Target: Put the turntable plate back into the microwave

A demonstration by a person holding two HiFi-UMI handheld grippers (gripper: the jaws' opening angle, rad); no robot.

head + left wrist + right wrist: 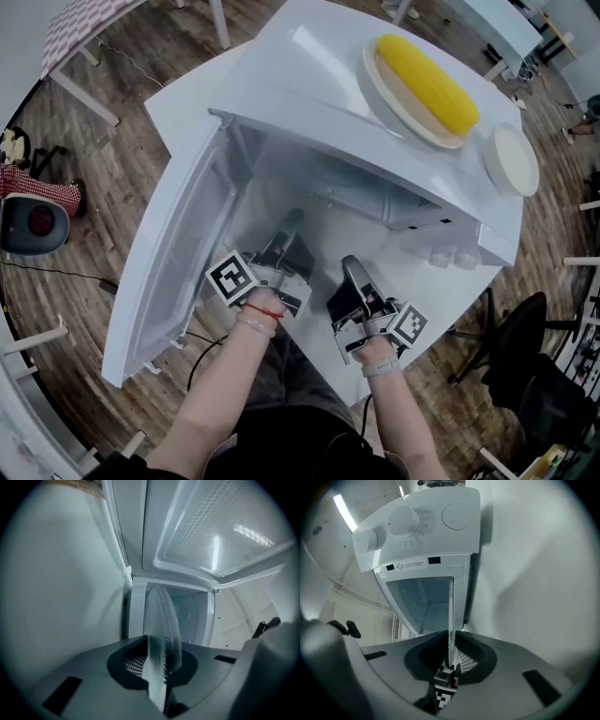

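Left gripper (160, 670), seemingly right gripper (450, 660) too, clamping plate (162, 620), corn (427, 82) atop microwave (300, 80)

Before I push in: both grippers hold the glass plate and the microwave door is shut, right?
No, the door is open, swung to the left in the head view. The left gripper and right gripper do both hold the glass plate.

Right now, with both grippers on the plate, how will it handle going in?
The plate looks like clear ribbed glass: probably rigid, but likely to chip against the microwave frame. The left gripper and right gripper pinch only its thin rim, so the smooth glass may slip or pivot. It is probably heavy for its thickness.
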